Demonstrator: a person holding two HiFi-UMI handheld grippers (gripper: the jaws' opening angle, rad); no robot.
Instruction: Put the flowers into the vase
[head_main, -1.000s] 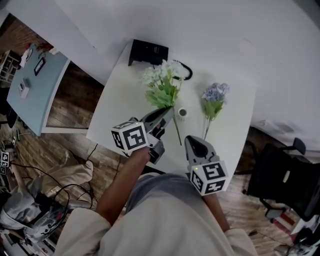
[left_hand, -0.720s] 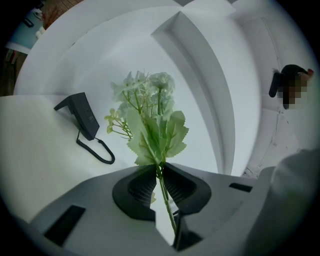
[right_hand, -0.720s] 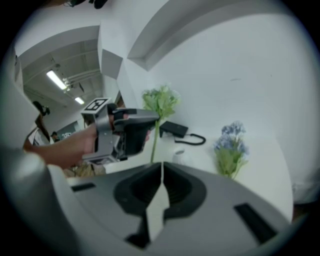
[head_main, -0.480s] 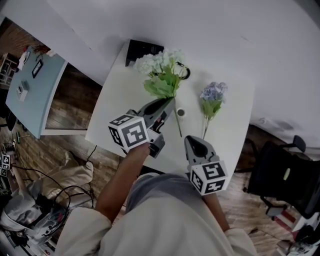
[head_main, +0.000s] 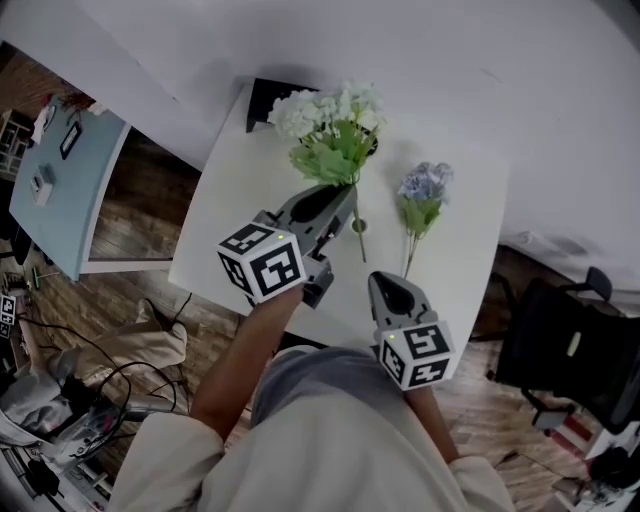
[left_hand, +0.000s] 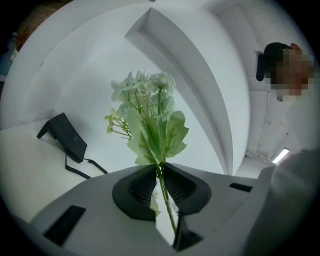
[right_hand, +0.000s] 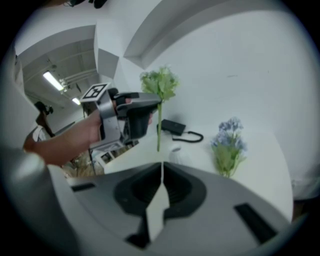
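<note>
My left gripper (head_main: 343, 197) is shut on the green stem of a white flower bunch (head_main: 335, 122) and holds it up above the white table (head_main: 240, 230); the blooms stand upright in the left gripper view, white flower bunch (left_hand: 149, 112). The stem's lower end hangs near a small white vase (head_main: 358, 226), which stands between the two flowers. A purple flower (head_main: 424, 195) lies on the table to the right. My right gripper (head_main: 384, 283) rests shut and empty near the table's front edge, looking at the vase (right_hand: 176, 152) and the purple flower (right_hand: 227, 145).
A black device (left_hand: 62, 135) with a coiled cable sits at the table's back, partly behind the blooms. A white wall rises behind the table. A black chair (head_main: 560, 350) stands at the right, a light blue table (head_main: 60, 180) at the left, cables on the floor.
My left gripper has lifted the white flower bunch higher and carried it toward the back of the table, rolling it more upright. The right gripper has stayed put.
</note>
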